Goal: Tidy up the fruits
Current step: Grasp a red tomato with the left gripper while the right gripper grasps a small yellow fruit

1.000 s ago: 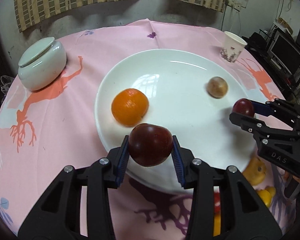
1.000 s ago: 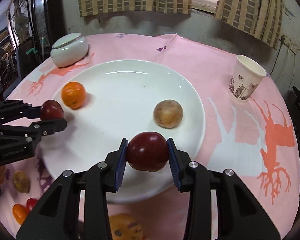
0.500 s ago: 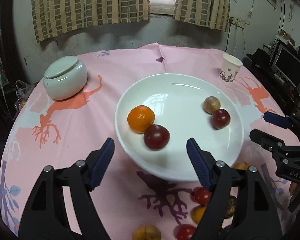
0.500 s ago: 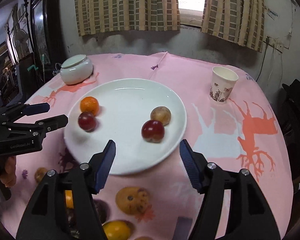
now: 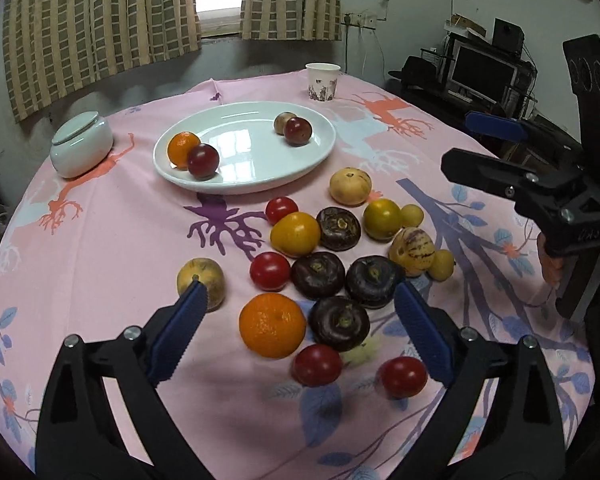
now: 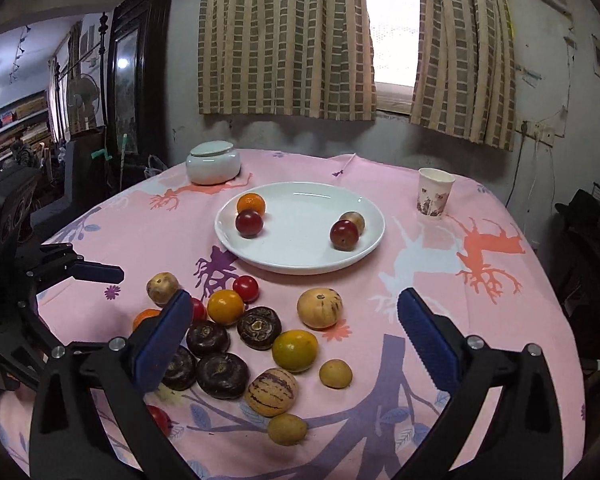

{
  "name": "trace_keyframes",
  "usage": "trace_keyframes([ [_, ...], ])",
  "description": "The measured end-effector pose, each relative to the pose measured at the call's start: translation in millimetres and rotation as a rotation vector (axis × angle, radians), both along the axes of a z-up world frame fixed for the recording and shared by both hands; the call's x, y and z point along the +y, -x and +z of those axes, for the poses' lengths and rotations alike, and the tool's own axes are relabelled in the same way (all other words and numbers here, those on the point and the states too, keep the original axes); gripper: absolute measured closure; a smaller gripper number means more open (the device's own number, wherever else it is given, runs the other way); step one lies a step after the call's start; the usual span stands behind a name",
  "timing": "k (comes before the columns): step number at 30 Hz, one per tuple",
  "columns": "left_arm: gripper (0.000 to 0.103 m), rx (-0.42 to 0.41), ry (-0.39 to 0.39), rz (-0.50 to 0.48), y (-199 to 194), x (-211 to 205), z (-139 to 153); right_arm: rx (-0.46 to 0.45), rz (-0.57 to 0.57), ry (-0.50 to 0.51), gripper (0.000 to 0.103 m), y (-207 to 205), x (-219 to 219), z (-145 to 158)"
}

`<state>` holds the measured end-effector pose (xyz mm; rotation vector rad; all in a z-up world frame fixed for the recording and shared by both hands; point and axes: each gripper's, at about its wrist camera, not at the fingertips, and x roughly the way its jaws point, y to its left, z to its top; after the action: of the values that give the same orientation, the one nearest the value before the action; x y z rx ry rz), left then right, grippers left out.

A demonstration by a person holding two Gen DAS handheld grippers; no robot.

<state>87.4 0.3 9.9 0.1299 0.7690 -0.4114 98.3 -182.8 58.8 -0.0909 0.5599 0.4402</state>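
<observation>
My left tongs [image 5: 300, 312] and my right tongs [image 6: 294, 320] are both opening, blue pads spread wide with nothing pinched between them; each hovers over the loose fruit on the desk [image 5: 112, 240].

Beyond both tongs sits one white plate [image 5: 260, 176] holding four fruits: one small orange [image 5: 181, 148], two dark red plums [image 5: 203, 161] [image 5: 298, 131], and one tan round fruit [image 5: 282, 122] touching the farther plum.

Just ahead of my left tongs, on the pink cloth, lie one large orange [image 5: 272, 330], four dark purple-brown fruits [image 5: 339, 322], four red tomatoes [image 5: 270, 271], two yellow-orange fruits [image 5: 295, 234], one purple-striped yellow fruit [image 5: 413, 250], two pale tan round fruits [image 5: 350, 186] and two small yellow ones [image 5: 412, 215]. They crowd together, many touching, so the purple ones are hemmed in on most sides.

Far left of the plate is one lidded white jar [image 5: 82, 150]; far right, one paper cup [image 5: 323, 81] with a printed pattern I cannot read. My right tongs carry small raised lettering, too blurred to read. Checked curtains [image 6: 284, 40] hang behind the desk.
</observation>
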Motion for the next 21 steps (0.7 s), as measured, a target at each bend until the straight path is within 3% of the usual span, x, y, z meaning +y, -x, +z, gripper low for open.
trace_keyframes([
  [4,0.006,0.046,0.011,0.043,-7.2,12.3,-10.2,0.134,-0.006,-0.07,0.001,-15.9,-14.7,-9.0],
  [10,0.006,0.102,0.024,0.066,-13.0,21.4,-17.6,0.234,-0.053,-0.138,0.001,-23.7,-33.0,-16.6],
  [16,0.006,0.145,0.021,0.058,-11.8,20.5,-21.1,0.27,0.049,0.074,0.001,-7.2,-11.3,-28.4],
  [21,0.006,0.162,0.052,0.035,-7.2,21.5,-17.8,0.244,0.096,0.22,0.001,11.5,0.4,-35.8],
])
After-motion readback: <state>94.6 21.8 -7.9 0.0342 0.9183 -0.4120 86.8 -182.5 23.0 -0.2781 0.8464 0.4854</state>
